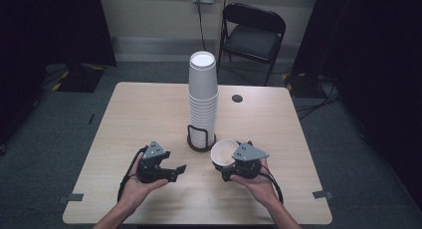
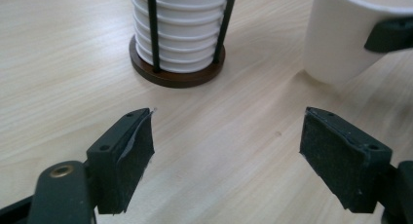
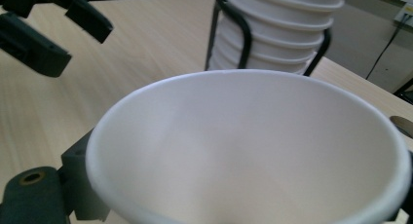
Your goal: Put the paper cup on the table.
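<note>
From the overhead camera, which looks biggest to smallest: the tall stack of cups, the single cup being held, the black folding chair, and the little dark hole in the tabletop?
1. Black folding chair, though it stands farther back, so it is likely bigger still.
2. Stack of cups.
3. Single cup, held in the right gripper.
4. Dark hole in the table.

The high view looks down and forward on the tabletop (image 1: 149,109); both gripper views sit low and close, sharing the cup stack (image 2: 180,34).
</note>
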Demonstrator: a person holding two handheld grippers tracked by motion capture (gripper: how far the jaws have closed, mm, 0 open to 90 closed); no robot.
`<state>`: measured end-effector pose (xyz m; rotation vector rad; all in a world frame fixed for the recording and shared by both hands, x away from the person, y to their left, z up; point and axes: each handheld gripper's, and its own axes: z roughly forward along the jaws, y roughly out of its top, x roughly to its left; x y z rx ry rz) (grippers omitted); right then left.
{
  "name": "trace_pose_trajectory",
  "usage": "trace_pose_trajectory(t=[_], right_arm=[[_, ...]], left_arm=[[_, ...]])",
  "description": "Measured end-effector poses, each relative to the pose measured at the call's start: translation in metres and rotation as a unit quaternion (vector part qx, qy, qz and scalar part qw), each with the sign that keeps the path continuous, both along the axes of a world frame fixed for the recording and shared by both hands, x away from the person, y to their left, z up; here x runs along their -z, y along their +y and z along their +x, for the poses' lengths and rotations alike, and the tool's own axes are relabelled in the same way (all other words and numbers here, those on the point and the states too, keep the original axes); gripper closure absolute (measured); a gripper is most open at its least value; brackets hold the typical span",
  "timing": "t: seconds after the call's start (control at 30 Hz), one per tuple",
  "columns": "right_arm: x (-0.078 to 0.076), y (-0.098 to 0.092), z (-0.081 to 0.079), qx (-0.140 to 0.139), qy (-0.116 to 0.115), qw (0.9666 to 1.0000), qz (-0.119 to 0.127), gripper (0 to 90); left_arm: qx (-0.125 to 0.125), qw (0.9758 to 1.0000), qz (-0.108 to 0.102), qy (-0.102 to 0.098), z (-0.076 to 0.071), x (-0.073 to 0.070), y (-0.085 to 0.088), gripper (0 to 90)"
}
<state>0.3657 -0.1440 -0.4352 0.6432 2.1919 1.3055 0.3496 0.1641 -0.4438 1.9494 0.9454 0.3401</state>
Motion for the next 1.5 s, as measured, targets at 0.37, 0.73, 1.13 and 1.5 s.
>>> trace_pose_trajectory(t=[0.37,0.73,1.13,1.5], right_arm=[[-0.012,-0.017,0.035,0.055,0.005,0.9981,0.027,10.2],[-0.014,-0.021,0.072,0.101,0.008,0.9933,0.055,10.2],[-0.009,-0.027,0.108,0.154,-0.005,0.9848,0.080,10.8],[0.007,-0.025,0.121,0.173,-0.010,0.9804,0.094,10.6]], left_arm=[[0.009,0.9999,-0.007,0.000,-0.011,0.007,-0.002,20.5],[0.006,0.9999,-0.013,-0.002,-0.002,0.005,0.000,21.3],[-0.001,0.9999,-0.013,0.003,-0.007,0.008,0.007,23.0],[-0.001,0.9999,-0.015,0.001,-0.009,0.007,0.007,23.0]])
